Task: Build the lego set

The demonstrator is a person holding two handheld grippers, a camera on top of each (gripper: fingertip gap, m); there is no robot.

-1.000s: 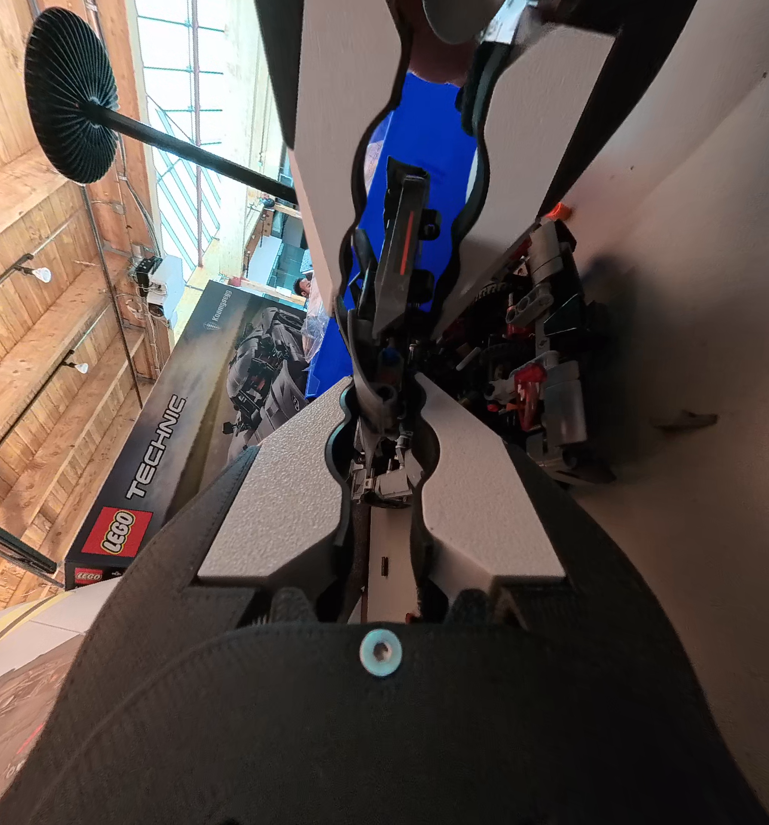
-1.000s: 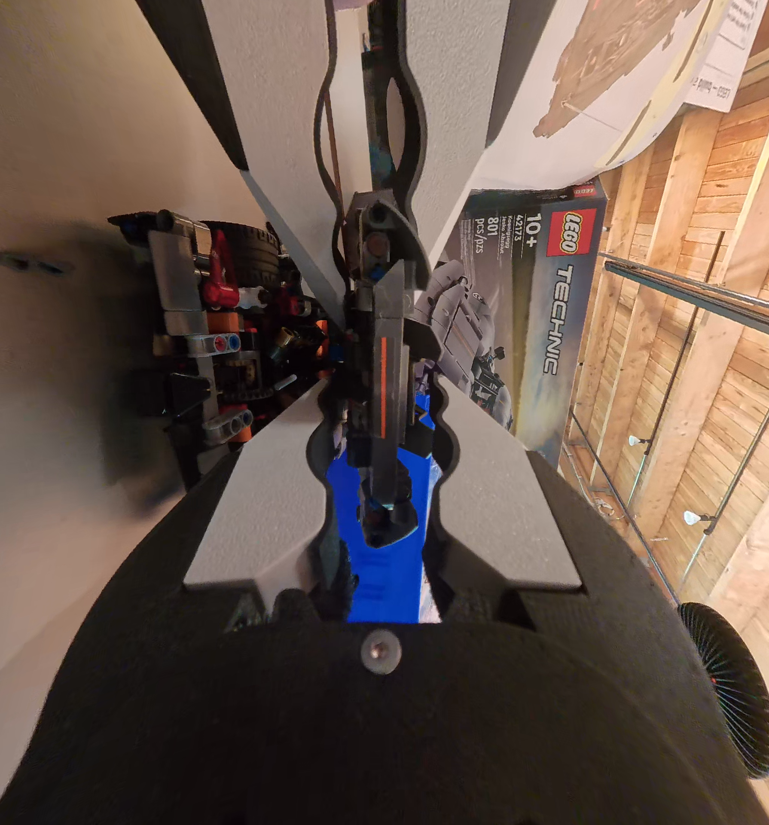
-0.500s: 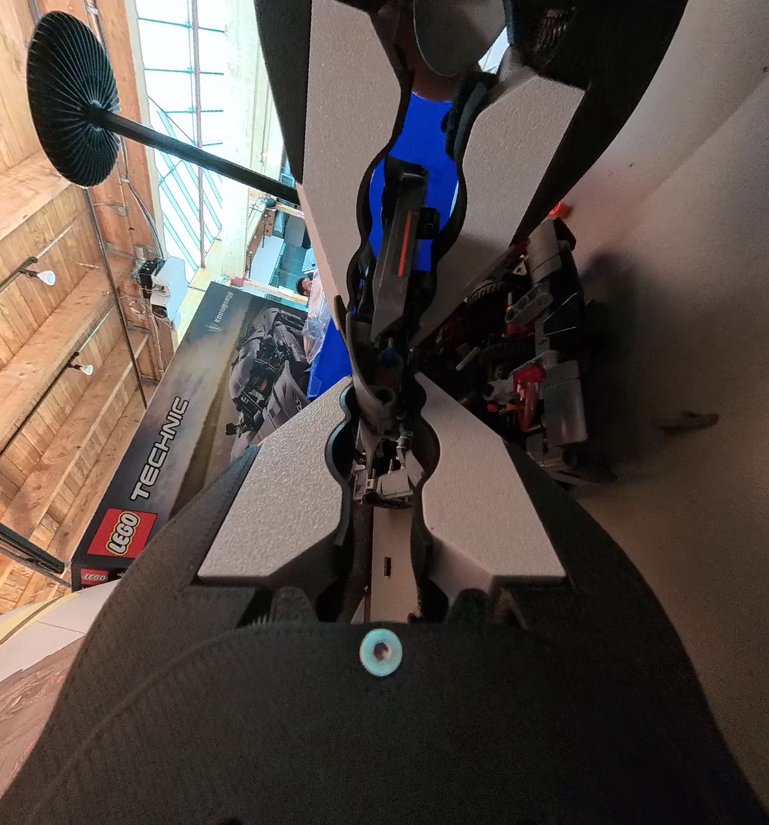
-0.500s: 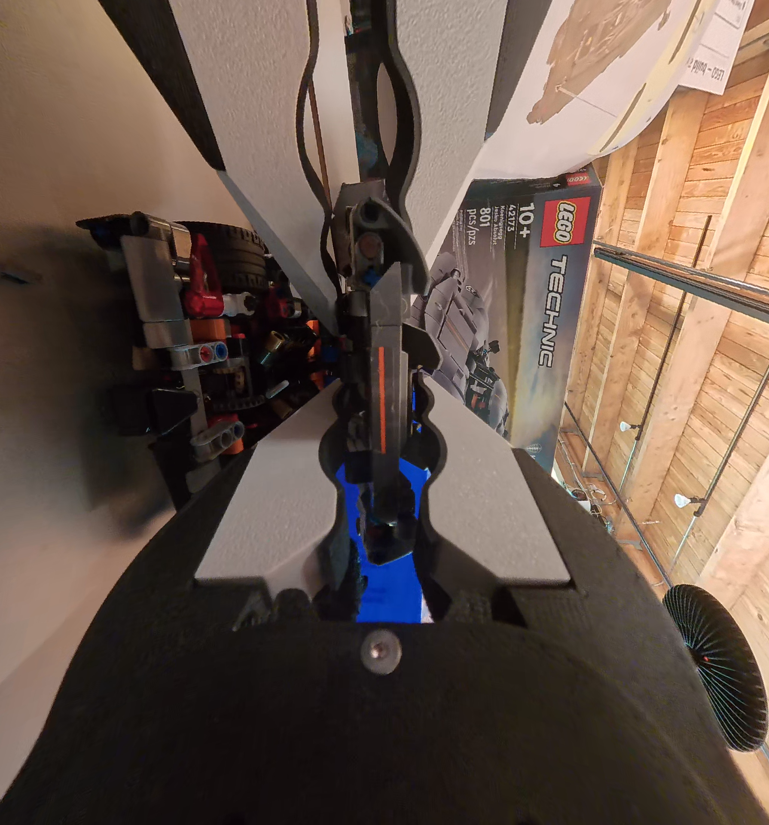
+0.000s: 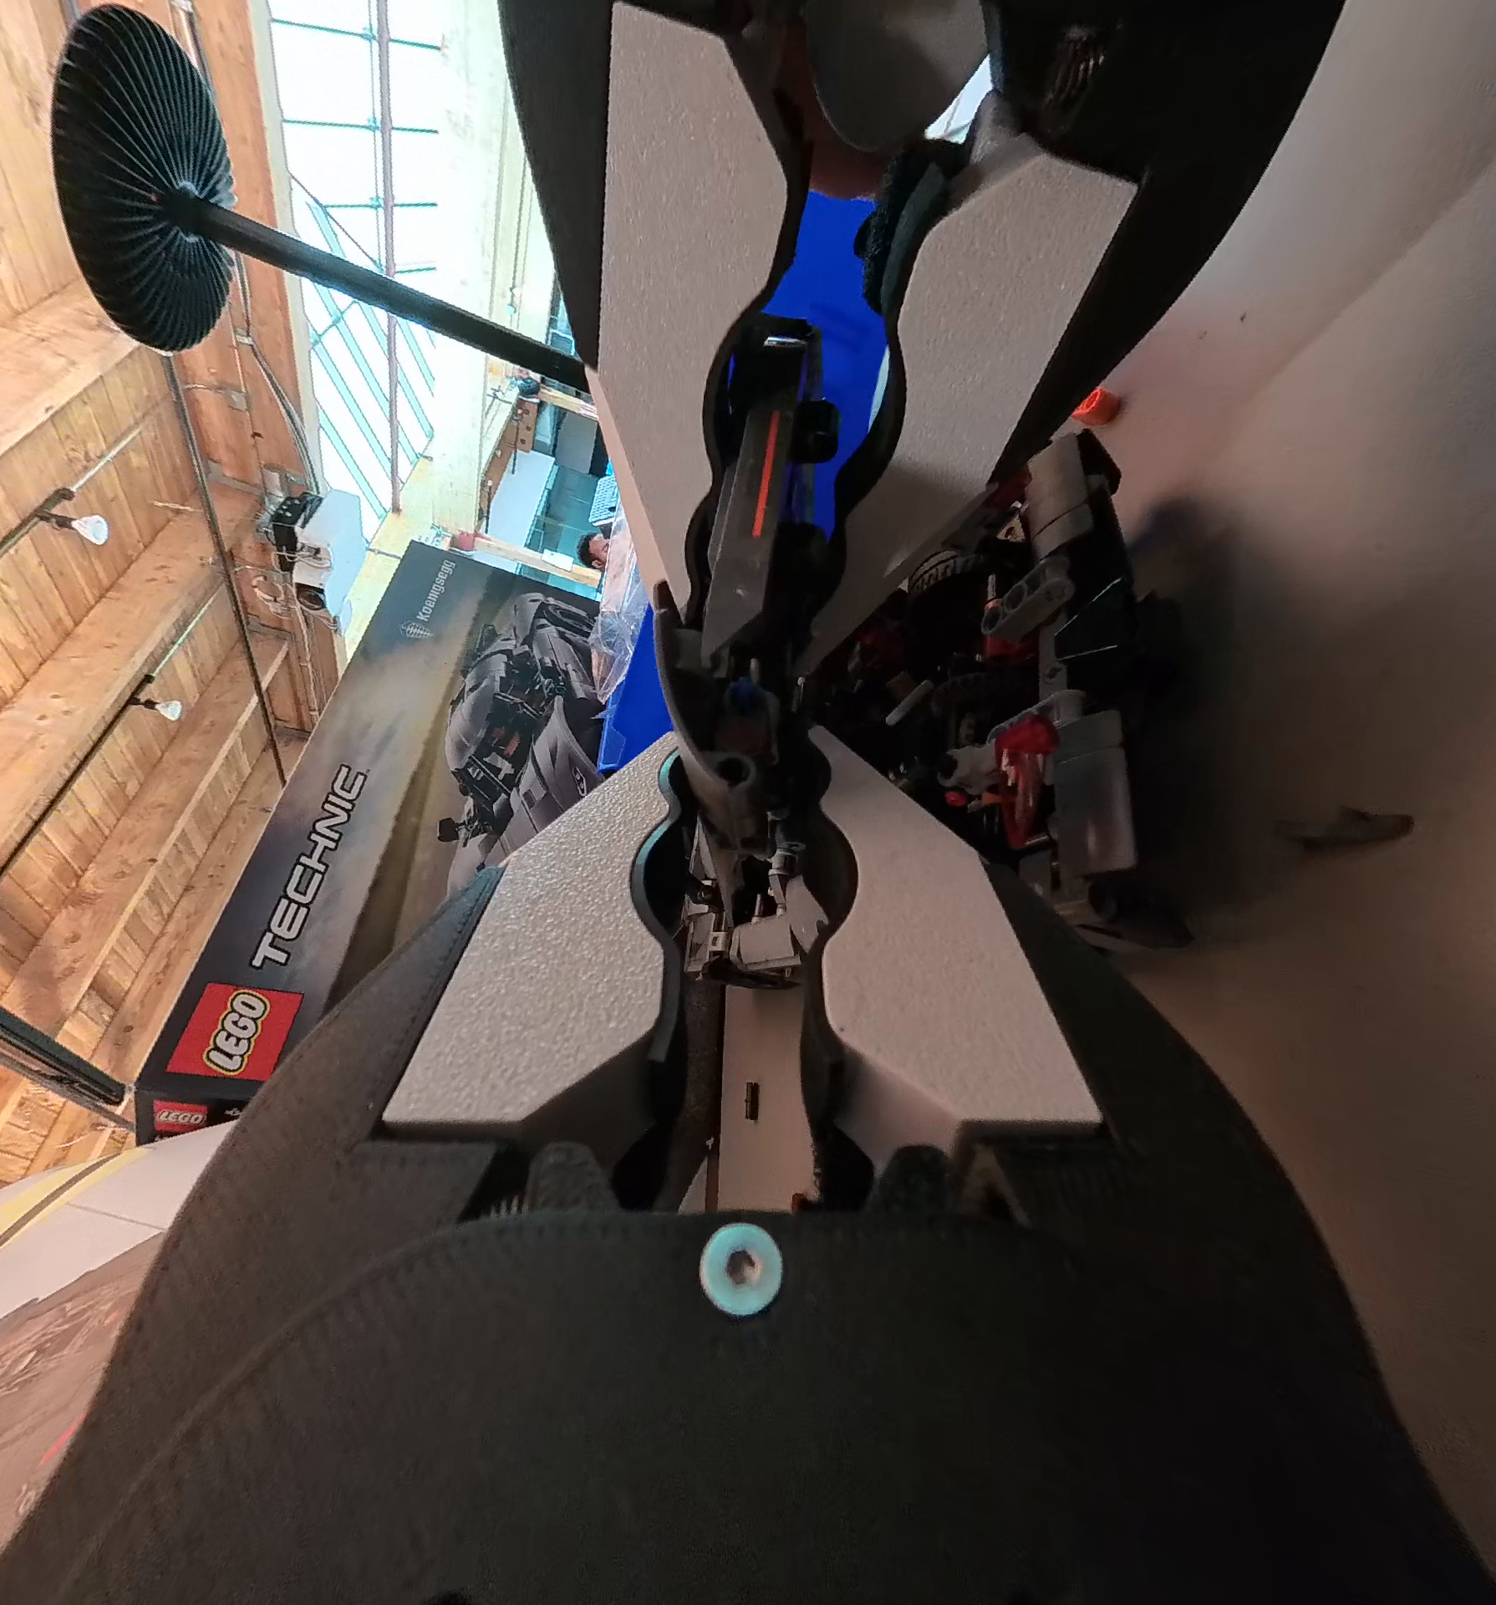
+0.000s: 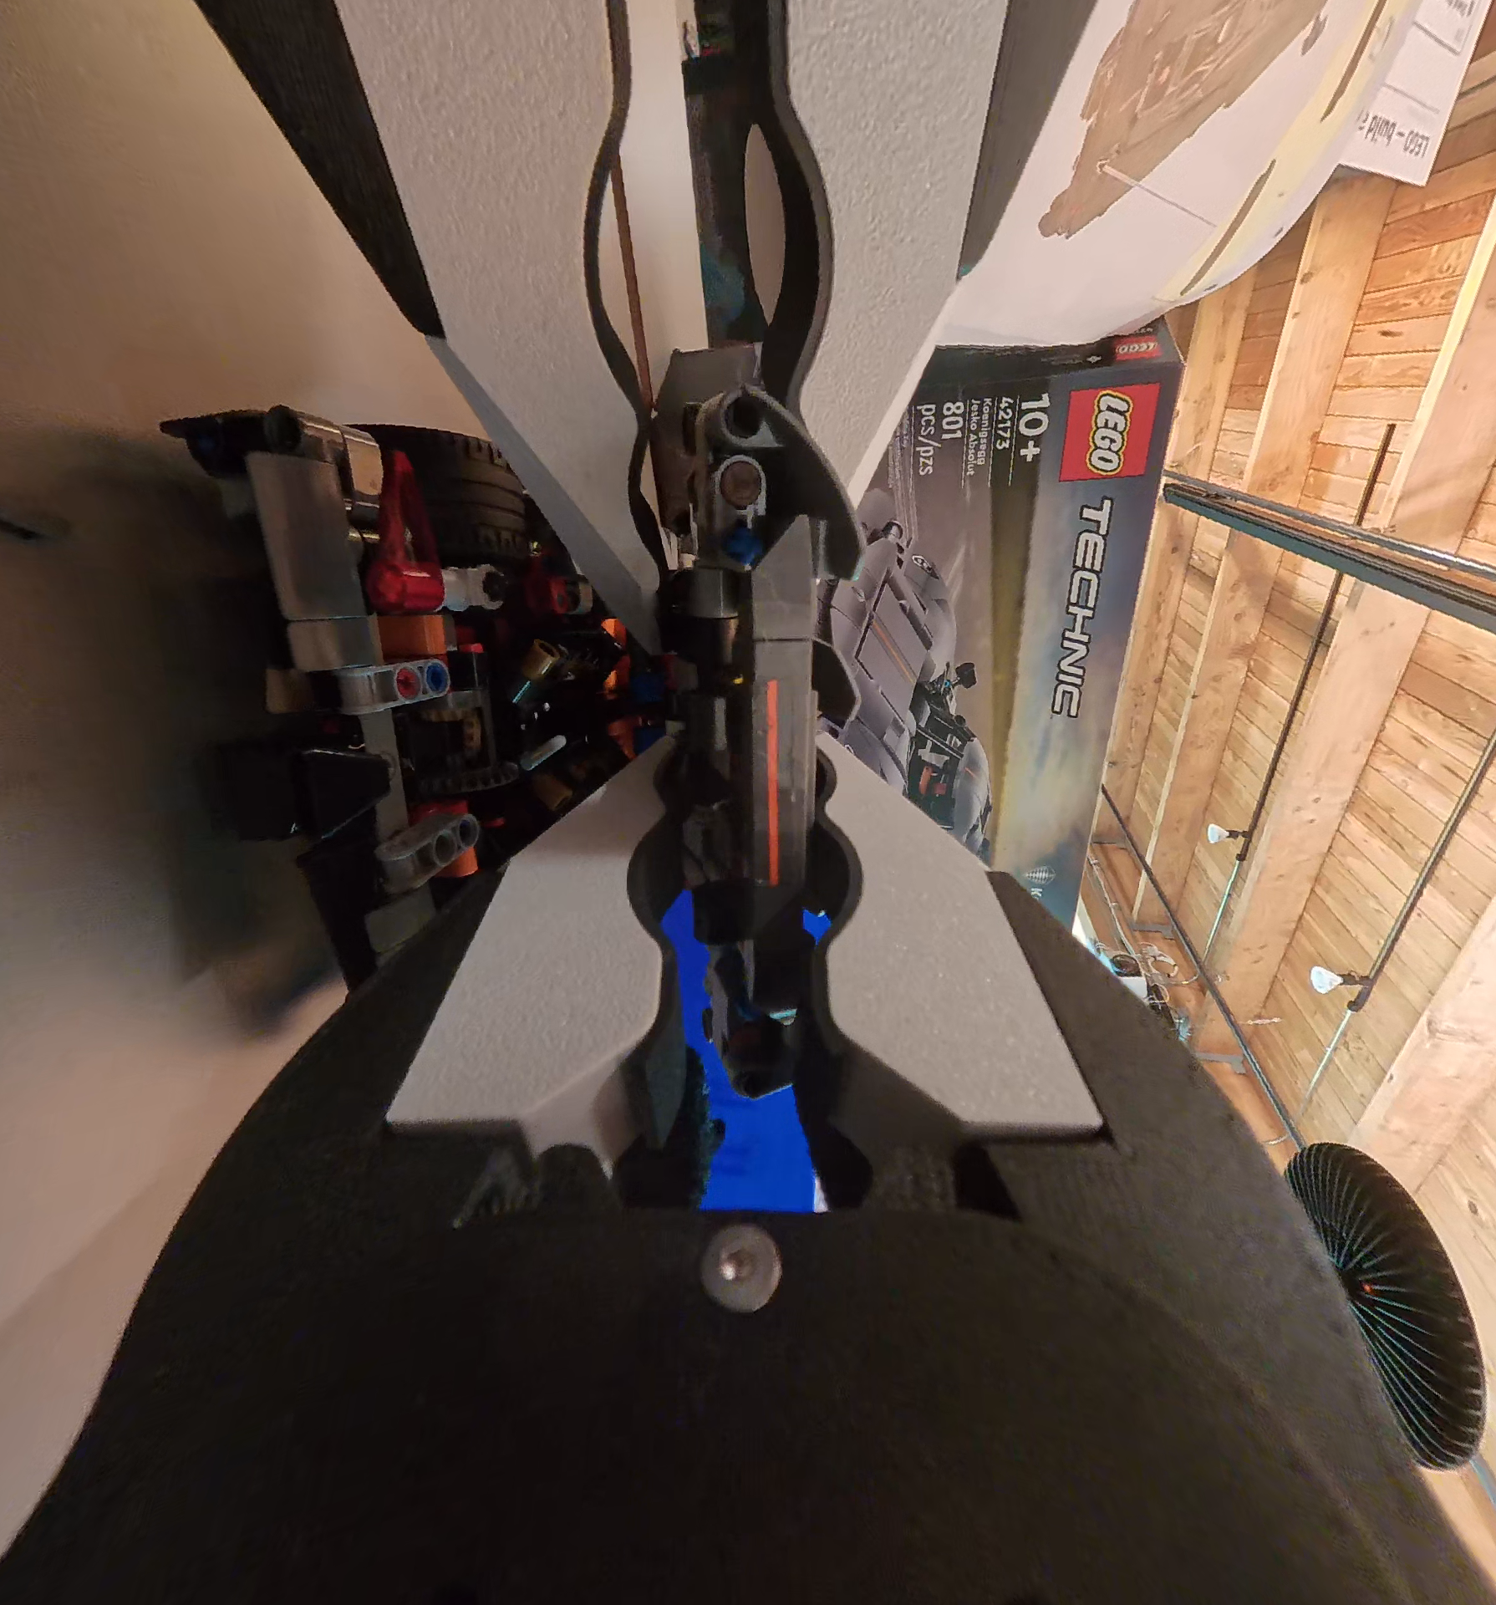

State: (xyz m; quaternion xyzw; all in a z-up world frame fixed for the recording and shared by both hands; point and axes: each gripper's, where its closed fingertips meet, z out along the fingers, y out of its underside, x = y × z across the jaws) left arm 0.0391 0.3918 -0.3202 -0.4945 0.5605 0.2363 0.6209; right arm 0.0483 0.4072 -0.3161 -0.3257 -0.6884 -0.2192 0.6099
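I hold one dark sub-assembly [image 6: 762,695] between both tools. My right gripper [image 6: 744,834] is closed on its orange-striped end; my left gripper [image 5: 749,834] is closed on its grey pinned end. At nine o'clock in the right view, the partly built car [image 6: 397,660] rests on the table [image 6: 119,260], many mechanisms exposed. I judge the build midway: this module awaits mounting, bodywork remains.

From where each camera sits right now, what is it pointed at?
Left wrist view: sits on the left claw, looking along its fingers at the dark panel assembly and the opposing claw.
Right wrist view: sits on the right claw, facing back at that assembly.
Both show the half-built car and the set's box.
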